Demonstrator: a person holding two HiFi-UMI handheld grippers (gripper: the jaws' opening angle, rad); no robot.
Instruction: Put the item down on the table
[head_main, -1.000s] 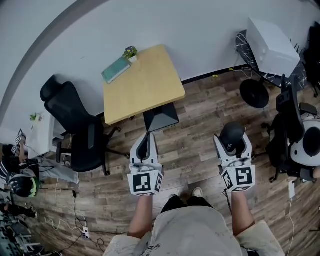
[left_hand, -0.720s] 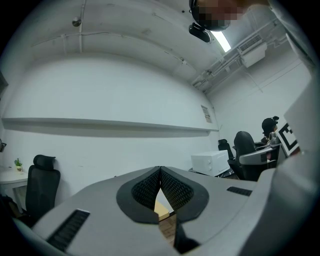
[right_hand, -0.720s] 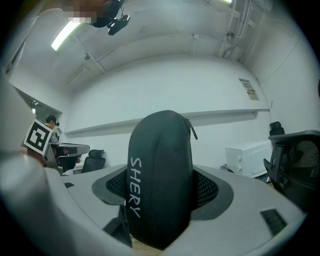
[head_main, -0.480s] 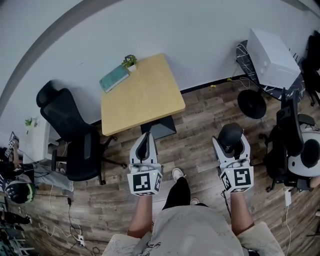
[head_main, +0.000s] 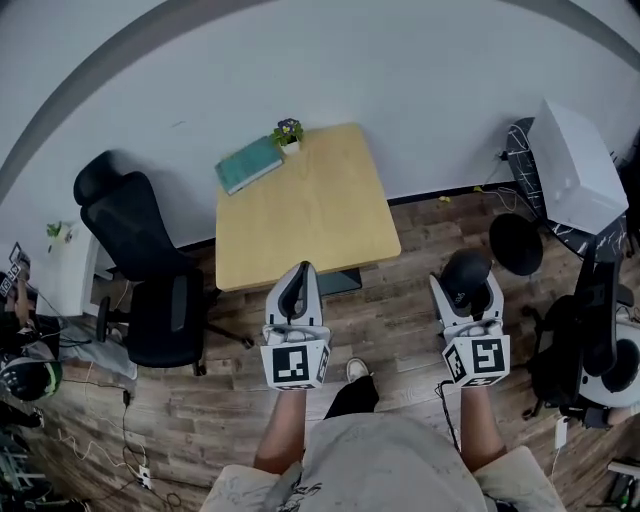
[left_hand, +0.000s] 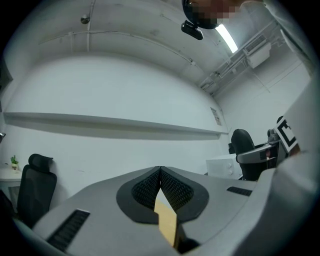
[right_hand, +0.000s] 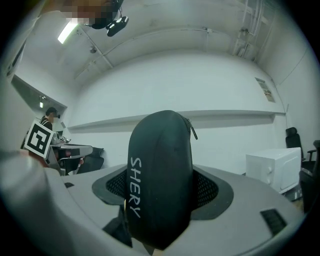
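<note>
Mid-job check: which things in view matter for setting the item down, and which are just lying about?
In the job:
- black zip case, clamped in the right tongs
- wooden table, where it goes

Lying about:
- teal book and small plant at the table's far edge
- office chair
- white appliance
- left tongs, shut and empty

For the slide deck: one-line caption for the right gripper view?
Right hand-held gripper clamped on a black zip case printed SHERY, facing a white wall.
</note>
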